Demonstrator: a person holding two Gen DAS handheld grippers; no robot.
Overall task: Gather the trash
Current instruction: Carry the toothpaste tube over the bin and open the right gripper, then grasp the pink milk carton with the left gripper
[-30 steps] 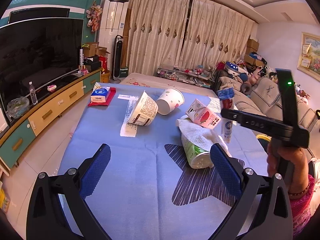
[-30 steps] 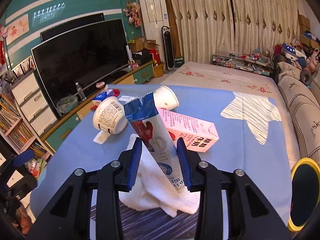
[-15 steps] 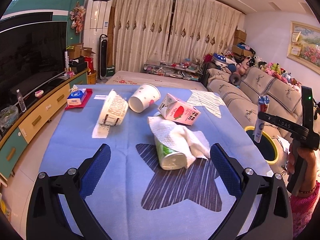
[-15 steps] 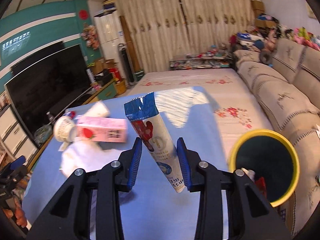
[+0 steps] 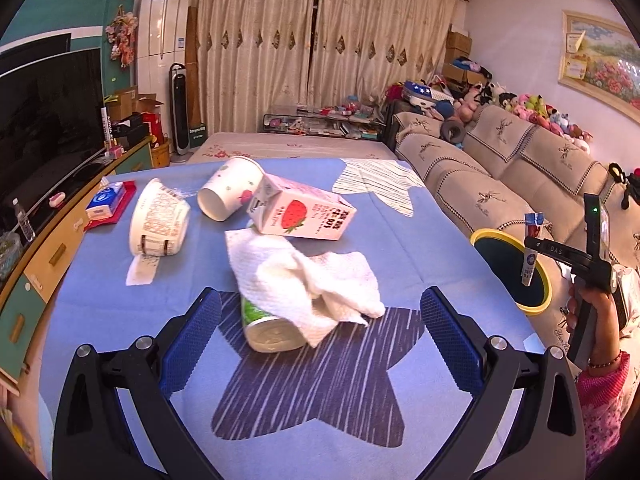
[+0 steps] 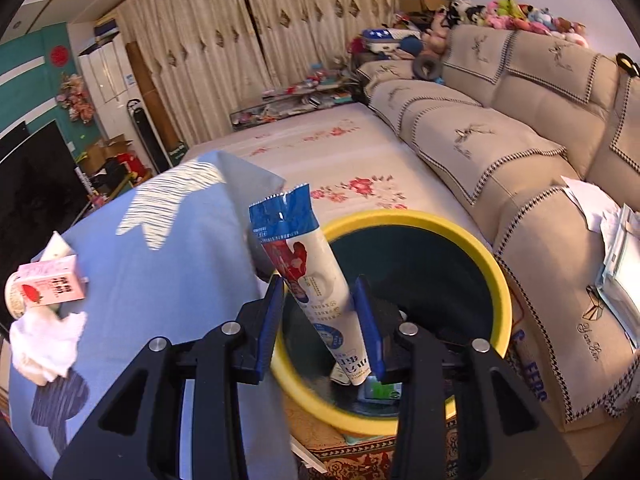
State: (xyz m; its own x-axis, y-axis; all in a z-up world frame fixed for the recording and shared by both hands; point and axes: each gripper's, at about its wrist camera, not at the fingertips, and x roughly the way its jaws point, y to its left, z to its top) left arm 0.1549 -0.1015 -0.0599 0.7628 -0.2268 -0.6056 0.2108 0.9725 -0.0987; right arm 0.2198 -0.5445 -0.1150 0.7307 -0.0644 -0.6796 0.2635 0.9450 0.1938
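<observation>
My right gripper (image 6: 320, 304) is shut on a white and blue tube wrapper (image 6: 308, 272) and holds it over the yellow-rimmed bin (image 6: 492, 264) beside the table. In the left wrist view the right gripper (image 5: 532, 252) holds the wrapper (image 5: 530, 258) above the bin (image 5: 480, 236). My left gripper (image 5: 320, 340) is open above the blue tablecloth (image 5: 400, 248), its pads either side of a green-white can (image 5: 272, 328) under a crumpled white paper towel (image 5: 308, 280). A pink strawberry milk carton (image 5: 304, 216), a paper cup (image 5: 228, 194) and a noodle bowl (image 5: 160, 220) lie beyond.
A beige sofa (image 5: 500, 168) runs along the right, close behind the bin. A TV cabinet (image 5: 60, 240) with a TV stands on the left. A tissue pack on a red tray (image 5: 106, 204) sits at the table's left edge. Trash lies in the bin bottom (image 6: 380, 392).
My right gripper carried the wrapper from above the table rightward to over the bin. The left gripper swung right and moved closer to the can and towel, staying open.
</observation>
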